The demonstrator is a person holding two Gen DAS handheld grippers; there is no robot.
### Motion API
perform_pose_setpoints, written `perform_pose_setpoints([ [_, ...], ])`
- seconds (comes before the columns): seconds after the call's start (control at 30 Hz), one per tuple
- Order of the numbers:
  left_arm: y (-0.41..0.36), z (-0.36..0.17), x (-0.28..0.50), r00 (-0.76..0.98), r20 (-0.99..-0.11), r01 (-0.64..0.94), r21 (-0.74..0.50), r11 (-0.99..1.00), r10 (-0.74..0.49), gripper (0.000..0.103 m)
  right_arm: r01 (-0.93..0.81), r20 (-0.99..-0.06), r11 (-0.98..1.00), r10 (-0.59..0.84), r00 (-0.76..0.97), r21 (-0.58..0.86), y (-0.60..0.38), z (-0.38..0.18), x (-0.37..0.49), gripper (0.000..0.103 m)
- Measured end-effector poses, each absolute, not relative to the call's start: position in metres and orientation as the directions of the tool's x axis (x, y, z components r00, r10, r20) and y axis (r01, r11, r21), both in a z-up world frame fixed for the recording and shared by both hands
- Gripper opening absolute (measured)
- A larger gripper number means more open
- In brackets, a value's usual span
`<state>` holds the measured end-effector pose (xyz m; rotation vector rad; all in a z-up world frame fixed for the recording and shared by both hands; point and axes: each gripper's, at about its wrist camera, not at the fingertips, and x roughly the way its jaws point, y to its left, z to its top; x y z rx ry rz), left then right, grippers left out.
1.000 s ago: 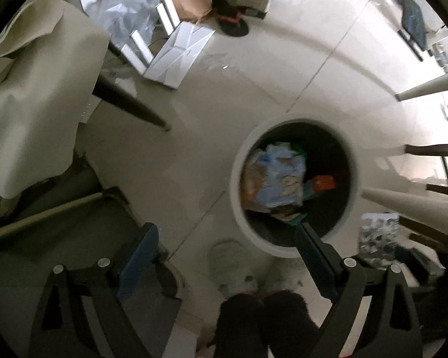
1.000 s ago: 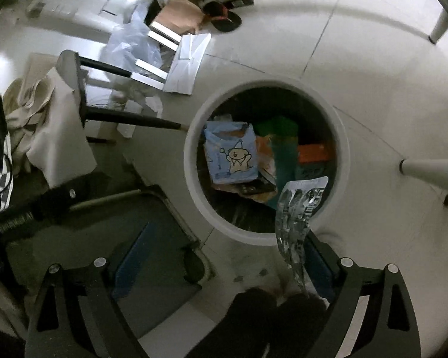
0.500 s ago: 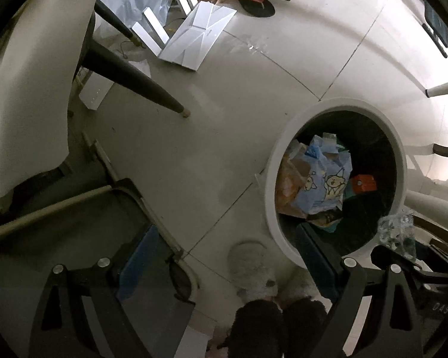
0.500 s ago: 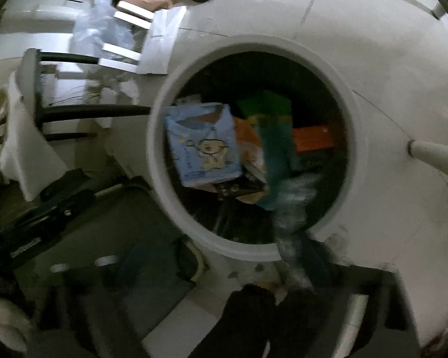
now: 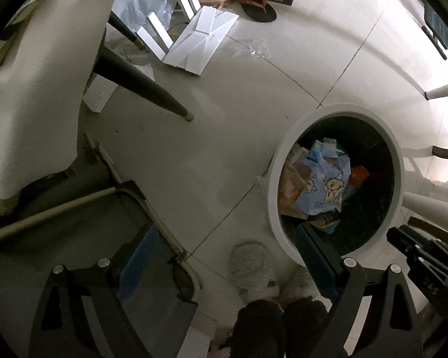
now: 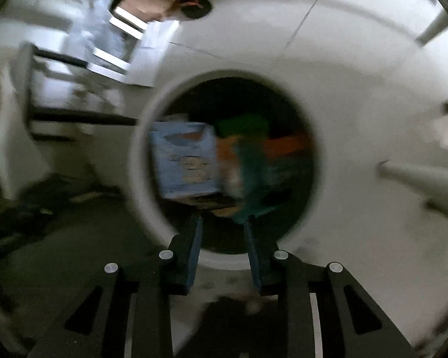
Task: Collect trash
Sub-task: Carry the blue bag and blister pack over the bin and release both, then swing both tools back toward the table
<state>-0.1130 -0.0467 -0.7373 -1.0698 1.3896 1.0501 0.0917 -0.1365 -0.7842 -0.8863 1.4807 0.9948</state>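
Observation:
A round white trash bin (image 5: pixel 274 197) stands on the floor, with a blue cartoon wrapper (image 5: pixel 325 182), orange and green packets inside. The right wrist view is blurred; there the bin rim (image 6: pixel 143 179) fills the middle and the blue wrapper (image 6: pixel 185 161) lies inside. My left gripper (image 5: pixel 224 238) is open wide and empty above the floor left of the bin. My right gripper (image 6: pixel 222 223) hangs over the bin's near rim, jaws partly closed with a gap and nothing between them. Its black body (image 5: pixel 424 265) shows at the right of the left wrist view.
A chair with a beige cover (image 5: pixel 35 95) and dark legs (image 5: pixel 140 89) stands at left. White boards (image 5: pixel 200 44), a plastic bag (image 5: pixel 143 0) and a slipper (image 5: pixel 257 6) lie on the floor behind. White table legs (image 5: pixel 427 205) at right. The person's fuzzy slippers (image 5: pixel 254 271) are below.
The clear crinkled wrapper that hung from my right gripper is gone from it, dropped toward the bin. The right jaws have narrowed. The left gripper shifted left, so the bin sits further right.

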Motion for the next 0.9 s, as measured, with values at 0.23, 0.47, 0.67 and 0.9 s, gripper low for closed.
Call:
perform_pose_setpoints([
  [0.23, -0.063, -0.696, -0.108, -0.032, -0.998, -0.97, 0.02, 0.241, -0.048, 0.093, -0.929, -1.0, 0.37, -0.014, 0.011, -0.016, -0.147, -0.741, 0.091, 0.103],
  [0.47, -0.086, -0.621, -0.113, -0.004, -0.999, -0.968, -0.006, 0.252, -0.042, 0.093, -0.921, -0.998, 0.388, 0.034, 0.049, -0.032, -0.167, -0.65, 0.075, 0.103],
  [0.67, -0.1, -0.523, -0.12, 0.016, -1.0, -0.962, -0.02, 0.274, -0.014, 0.093, -0.913, -0.996, 0.408, 0.07, 0.048, -0.015, -0.186, -0.548, 0.055, 0.103],
  [0.9, -0.108, -0.394, -0.123, 0.01, -0.996, -0.954, 0.018, 0.3, 0.093, 0.093, -0.895, -0.987, 0.444, 0.158, 0.028, 0.046, -0.193, -0.406, 0.048, 0.103],
])
